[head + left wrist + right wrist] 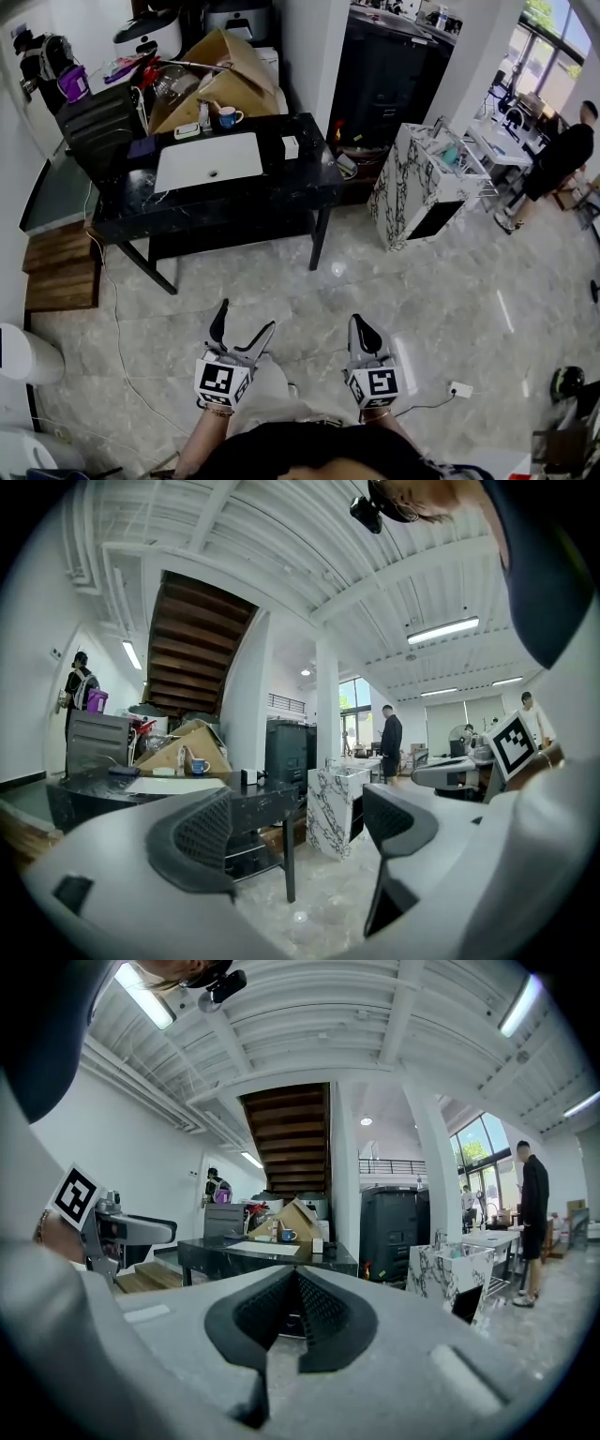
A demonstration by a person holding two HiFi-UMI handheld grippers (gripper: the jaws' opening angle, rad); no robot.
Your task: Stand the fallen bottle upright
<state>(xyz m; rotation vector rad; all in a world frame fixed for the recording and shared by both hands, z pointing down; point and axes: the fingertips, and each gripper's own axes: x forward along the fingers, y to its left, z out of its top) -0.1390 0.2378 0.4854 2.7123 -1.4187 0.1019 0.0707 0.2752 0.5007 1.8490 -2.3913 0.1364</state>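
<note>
I'm in an open-plan office-workshop: black stone table [291, 183], cardboard box [223, 73] at its far edge, marble-veined cabinet [408, 192] to its right, work desks [502, 141] beyond, wooden staircase [192, 639] behind.

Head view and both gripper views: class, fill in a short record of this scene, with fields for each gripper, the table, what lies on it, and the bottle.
left gripper: jaws wide apart, nothing between them
right gripper: jaws together, empty
position: both held low over the marble floor, well short of the table
table: black, straight ahead
on table: white mat, blue mug, cardboard box, small white box
fallen bottle: cannot be made out from here
right of table: marble-patterned cabinet
</note>
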